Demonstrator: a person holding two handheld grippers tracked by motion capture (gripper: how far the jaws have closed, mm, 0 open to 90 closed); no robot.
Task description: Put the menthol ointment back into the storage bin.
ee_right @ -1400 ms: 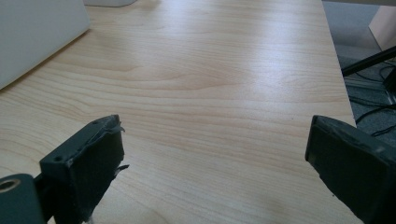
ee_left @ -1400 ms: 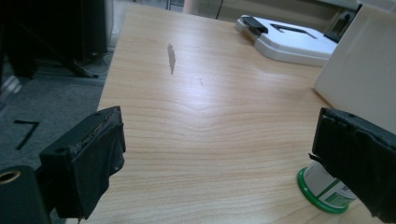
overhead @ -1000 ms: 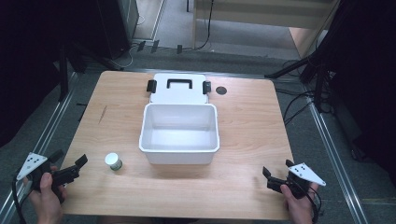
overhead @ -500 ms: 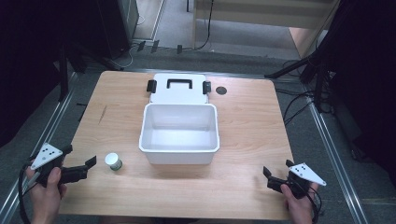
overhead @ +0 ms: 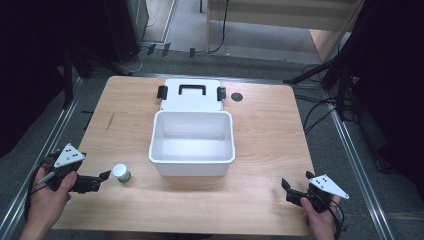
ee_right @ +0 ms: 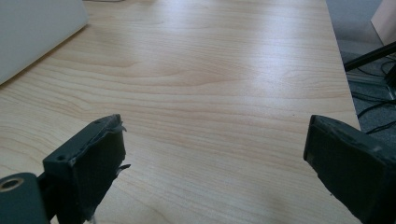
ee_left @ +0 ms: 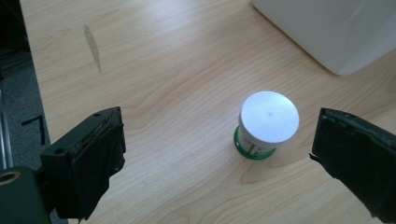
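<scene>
The left hand-held gripper (overhead: 102,178) has advanced along the near left edge of the bench (overhead: 270,130) over the last 1 s, from a position well apart from the jar (overhead: 120,173) to one just beside it. Its jaws stand wide. In the left gripper view the jar (ee_left: 267,123) stands upright between the 2 jaws but ahead of them and nearer the right one, with no contact on either side. The jar has kept its place on the bench, near the front left corner of the open white box (overhead: 192,142). The box has also not moved, and its lid (overhead: 192,95) lies flat behind it. The right hand-held gripper (overhead: 296,190) has stayed at the near right corner, jaws wide, with bare wood in front of it in the right gripper view (ee_right: 212,177). Judgement: the approach phase is nearly complete and the grasp has not begun. The next step likely requires a short further advance so that both jaws flank the jar body, then closure below the white cap. The jar is small and light, so an off-centre closure could tip it or push it away.
</scene>
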